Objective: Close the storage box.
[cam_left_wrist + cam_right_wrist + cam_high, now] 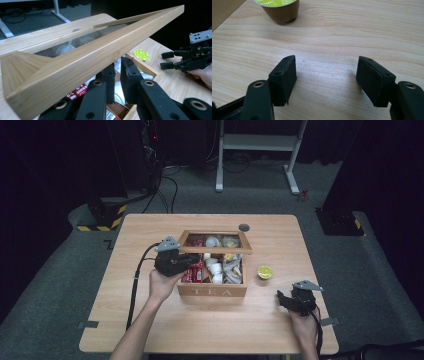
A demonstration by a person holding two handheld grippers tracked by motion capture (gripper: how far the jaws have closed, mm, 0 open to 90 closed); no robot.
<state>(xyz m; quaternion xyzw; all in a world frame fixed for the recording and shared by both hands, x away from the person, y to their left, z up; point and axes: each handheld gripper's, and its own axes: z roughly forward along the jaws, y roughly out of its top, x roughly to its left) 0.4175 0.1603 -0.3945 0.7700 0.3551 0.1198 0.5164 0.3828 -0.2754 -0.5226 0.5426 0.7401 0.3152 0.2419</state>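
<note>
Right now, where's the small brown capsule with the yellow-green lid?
In the high view, the brown capsule with the yellow-green lid stands on the table right of the wooden tea box.

Smooth pale-wood table [150, 320]; the tea box [212, 291] is wood, its lid [82, 60] satin-finished wood framing clear glass.

Your right gripper view cuts off the brown coffee capsule with the lime-green lid [280, 10] at the top edge, its lettering only partly readable.

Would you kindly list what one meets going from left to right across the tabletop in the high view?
Left claw under the lid's edge → wooden tea box → yellow-topped capsule → right claw, jaws apart over bare table.
</note>
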